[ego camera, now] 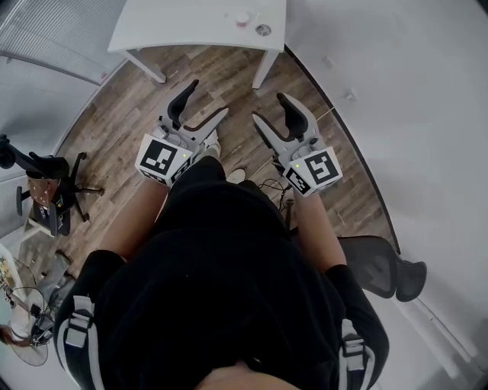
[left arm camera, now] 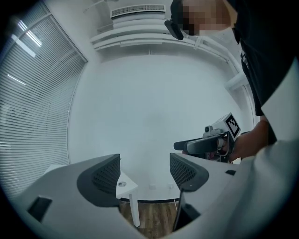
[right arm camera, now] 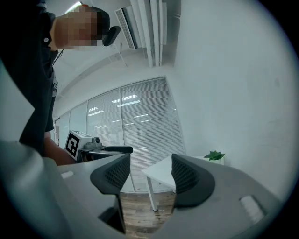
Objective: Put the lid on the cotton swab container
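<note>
black-clad torso and shoulders of the person (ego camera: pixel 221 305) fill the lower head view, bare forearms reaching forward. each hand holds one tool out over the wooden floor (ego camera: pixel 114 129).

left tool (ego camera: pixel 207 97): jaws spread wide, nothing between them. its own view shows only the white wall and a corner of the surface through the gap. marker cube sits at its rear, toward the person.

right tool (ego camera: pixel 268 107): jaws likewise spread, gap empty. its own view looks through them at window blinds (right arm camera: pixel 140 135) and a leg of the surface. it is held just right of the left tool, the two apart and not touching, jaw tips angled slightly toward each other.

white surface (ego camera: pixel 191 23): well ahead of both tools, past the jaw tips, neither tool over it.

cotton swab container (ego camera: pixel 242 19): small, round, pinkish, standing on the surface near its near edge, well ahead of the right tool's tips.

lid (ego camera: pixel 263 30): flat grey disc lying on the surface just beside the container, on the side toward the right tool, apart from it and not on it. detail too small to read further.

other notes:
- dark office chair (ego camera: pixel 381 266) behind the right tool, at the person's right elbow.
- black rolling stool (ego camera: pixel 53 190) well out to the left of the left tool.
- small green plant (right arm camera: pixel 215 155) to the right of the right tool's jaws, beyond the surface.
- wall air unit (left arm camera: pixel 138 9) high above the left tool's line of sight.
</note>
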Action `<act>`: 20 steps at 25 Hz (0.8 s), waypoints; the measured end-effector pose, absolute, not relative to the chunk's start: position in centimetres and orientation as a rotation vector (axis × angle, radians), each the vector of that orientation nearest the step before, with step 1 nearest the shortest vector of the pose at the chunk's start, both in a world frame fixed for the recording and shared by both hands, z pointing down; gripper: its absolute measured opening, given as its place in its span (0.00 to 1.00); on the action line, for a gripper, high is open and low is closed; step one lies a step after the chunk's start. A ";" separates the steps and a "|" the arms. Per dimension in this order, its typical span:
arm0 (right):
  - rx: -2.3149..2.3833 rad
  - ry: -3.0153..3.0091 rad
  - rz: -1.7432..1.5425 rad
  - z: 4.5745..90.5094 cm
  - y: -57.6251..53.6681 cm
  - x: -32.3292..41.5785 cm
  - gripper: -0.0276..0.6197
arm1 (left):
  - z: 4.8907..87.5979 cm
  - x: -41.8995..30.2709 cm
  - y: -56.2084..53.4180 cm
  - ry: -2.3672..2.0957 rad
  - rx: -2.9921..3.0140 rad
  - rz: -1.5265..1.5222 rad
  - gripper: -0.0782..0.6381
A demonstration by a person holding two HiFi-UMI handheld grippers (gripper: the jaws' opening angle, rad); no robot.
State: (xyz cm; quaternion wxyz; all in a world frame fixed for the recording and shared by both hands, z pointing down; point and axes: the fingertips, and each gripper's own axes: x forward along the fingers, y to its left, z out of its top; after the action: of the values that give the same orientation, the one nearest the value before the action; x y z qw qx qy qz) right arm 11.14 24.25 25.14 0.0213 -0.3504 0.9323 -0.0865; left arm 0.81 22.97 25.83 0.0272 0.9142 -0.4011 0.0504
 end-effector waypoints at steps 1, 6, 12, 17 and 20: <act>-1.090 2.891 -0.271 25.4 23.6 11.1 0.46 | 26.1 0.7 22.3 -1.234 2.821 0.159 0.55; -1.122 2.890 -0.297 26.1 19.2 10.9 0.46 | 26.7 0.6 17.5 -1.205 2.825 0.165 0.55; -1.167 2.879 -0.332 26.7 12.9 10.2 0.46 | 27.1 0.0 11.4 -1.161 2.826 0.174 0.55; -1.215 2.861 -0.377 27.4 7.9 9.1 0.46 | 27.8 -0.9 6.1 -1.125 2.825 0.179 0.55; -1.254 2.853 -0.387 27.5 5.3 8.4 0.46 | 28.1 -1.6 3.6 -1.089 2.832 0.183 0.55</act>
State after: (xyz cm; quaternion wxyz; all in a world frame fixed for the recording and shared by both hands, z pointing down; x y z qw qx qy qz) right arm 8.45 5.33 27.53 0.0005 -0.3993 0.9085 -0.1231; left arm -1.57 3.55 28.13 0.0508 0.9304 -0.3579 0.0600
